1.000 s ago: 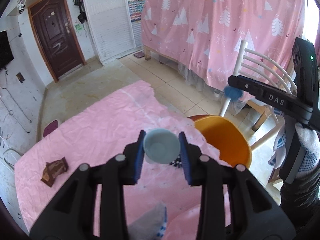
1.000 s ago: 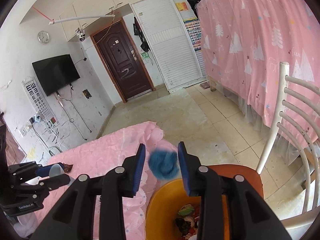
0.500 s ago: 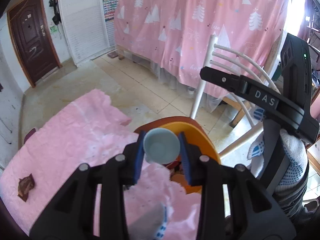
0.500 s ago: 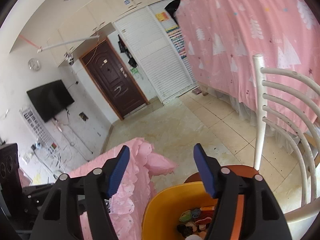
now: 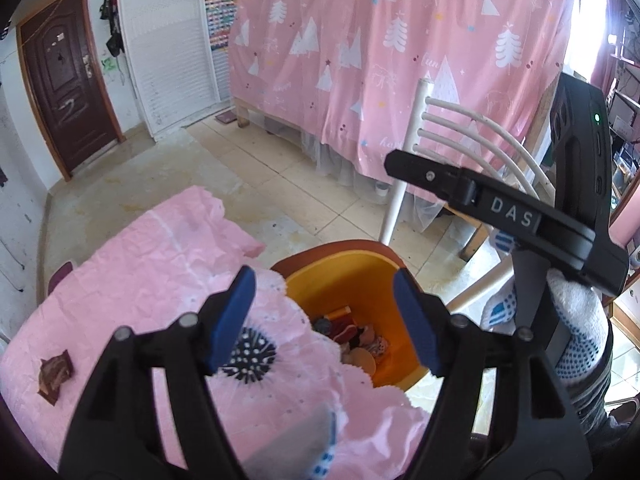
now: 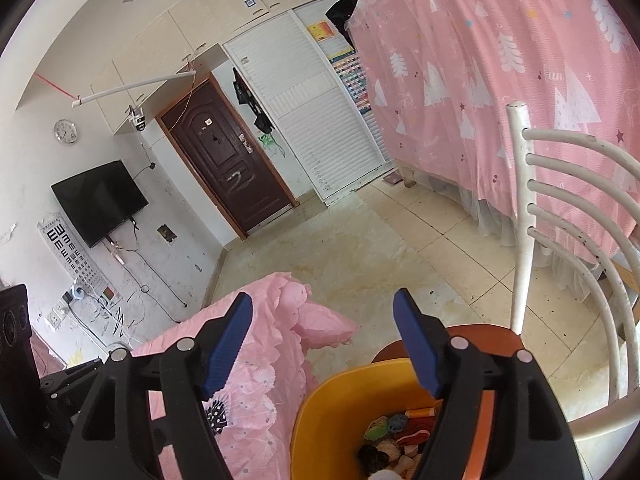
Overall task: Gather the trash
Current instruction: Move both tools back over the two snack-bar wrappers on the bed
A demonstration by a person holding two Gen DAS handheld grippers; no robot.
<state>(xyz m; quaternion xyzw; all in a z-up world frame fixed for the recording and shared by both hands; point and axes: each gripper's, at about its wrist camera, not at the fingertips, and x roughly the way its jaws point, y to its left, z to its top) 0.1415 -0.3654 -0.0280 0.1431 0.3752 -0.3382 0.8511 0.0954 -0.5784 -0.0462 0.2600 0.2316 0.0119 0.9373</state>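
An orange bin (image 5: pixel 360 276) holding several bits of trash stands on a chair seat beside the pink-clothed table (image 5: pixel 140 264). My left gripper (image 5: pixel 323 276) hangs over the bin's near rim and the table edge. Its jaws are opening and nothing is between them. The right wrist view has my right gripper (image 6: pixel 322 300) above the same orange bin (image 6: pixel 332 412); its jaws are also opening and empty. In the left wrist view the right gripper (image 5: pixel 396 164) comes in from the right, held by a gloved hand (image 5: pixel 576 320). A brown wrapper (image 5: pixel 56 372) lies on the cloth at the left.
A white slatted chair (image 6: pixel 520 200) rises behind the bin, its brown seat (image 6: pixel 492 340) under it. A pink curtain with tree print (image 5: pixel 400 60) hangs behind. Tiled floor (image 6: pixel 360 248) runs to a dark door (image 6: pixel 228 168).
The left gripper swung over the bin with a pale blue cup, then its jaws parted and the cup is gone. The right gripper let go of a blue crumpled ball earlier and stays spread.
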